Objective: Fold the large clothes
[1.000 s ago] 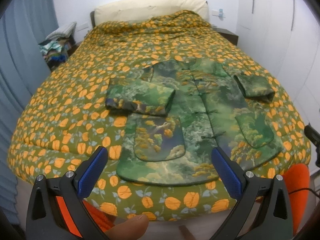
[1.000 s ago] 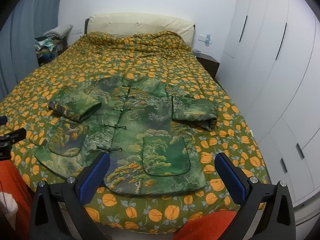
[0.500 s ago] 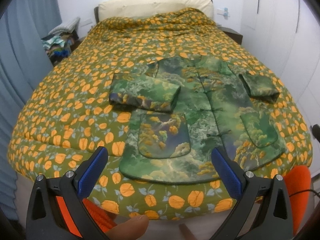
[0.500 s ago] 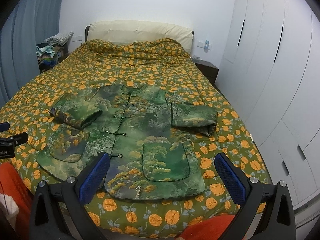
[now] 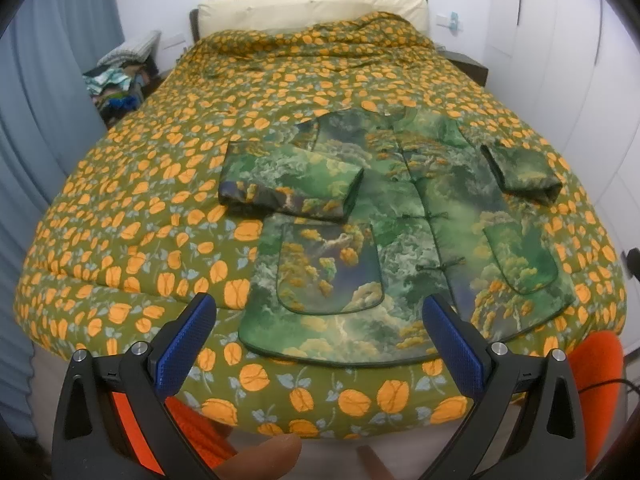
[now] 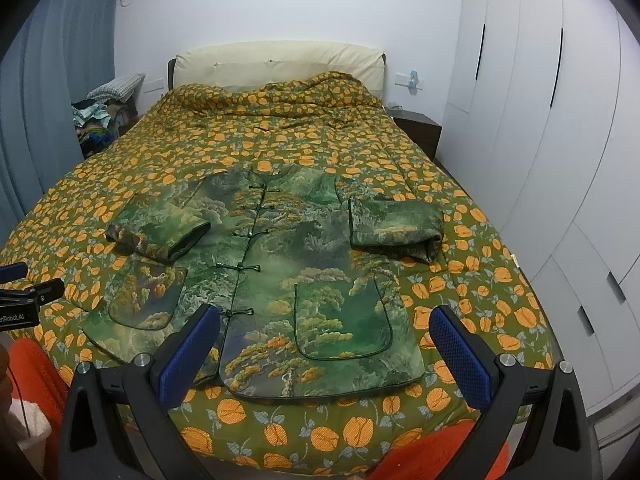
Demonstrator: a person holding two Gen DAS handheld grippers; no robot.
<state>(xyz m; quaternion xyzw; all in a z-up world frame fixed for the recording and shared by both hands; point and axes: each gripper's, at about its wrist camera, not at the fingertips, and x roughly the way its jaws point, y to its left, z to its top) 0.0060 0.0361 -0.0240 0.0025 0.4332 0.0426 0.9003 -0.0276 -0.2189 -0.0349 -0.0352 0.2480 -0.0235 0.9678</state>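
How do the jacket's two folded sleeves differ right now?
The left sleeve lies slanted, its cuff reaching in over the jacket front above the left pocket. The right sleeve lies more level, its bulk near the jacket's outer edge, clear of the right pocket. Both are folded inward and share the green landscape print.

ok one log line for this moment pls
left gripper: open, empty | right gripper: open, empty | jacket: flat on bed, both sleeves folded in | body fold not started
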